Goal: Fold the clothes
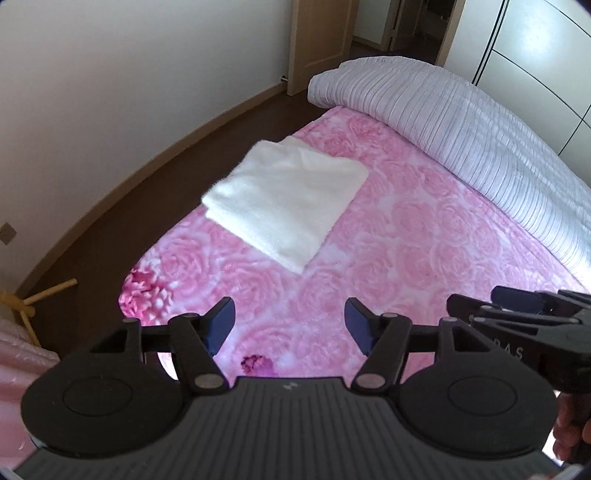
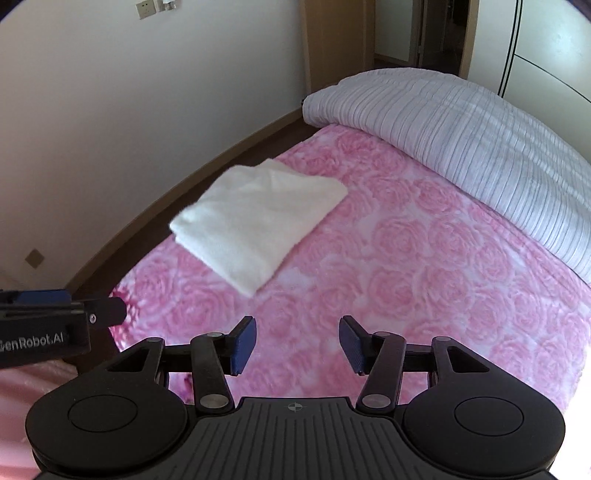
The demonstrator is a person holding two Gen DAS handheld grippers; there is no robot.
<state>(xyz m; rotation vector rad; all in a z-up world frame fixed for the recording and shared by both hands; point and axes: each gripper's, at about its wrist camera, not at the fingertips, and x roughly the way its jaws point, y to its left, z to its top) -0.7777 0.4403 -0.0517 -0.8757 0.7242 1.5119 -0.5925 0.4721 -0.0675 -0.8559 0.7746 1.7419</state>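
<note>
A white fluffy garment (image 1: 286,201) lies folded into a neat rectangle on the pink rose-patterned bed cover (image 1: 406,240), near the bed's left edge; the right wrist view shows the same folded garment (image 2: 258,221). My left gripper (image 1: 290,326) hovers open above the cover, well short of the garment, with nothing between its blue pads. My right gripper (image 2: 297,345) is also open and empty, held back from the garment. In the left wrist view the right gripper (image 1: 517,317) shows at the right edge, and the left gripper (image 2: 55,321) appears at the left edge of the right wrist view.
A rolled lilac ribbed duvet (image 1: 461,122) lies along the far right side of the bed. A strip of dark floor (image 1: 110,229) runs between the bed and the white wall. A wooden stand's legs (image 1: 33,299) are at the lower left. A doorway (image 1: 369,33) opens beyond.
</note>
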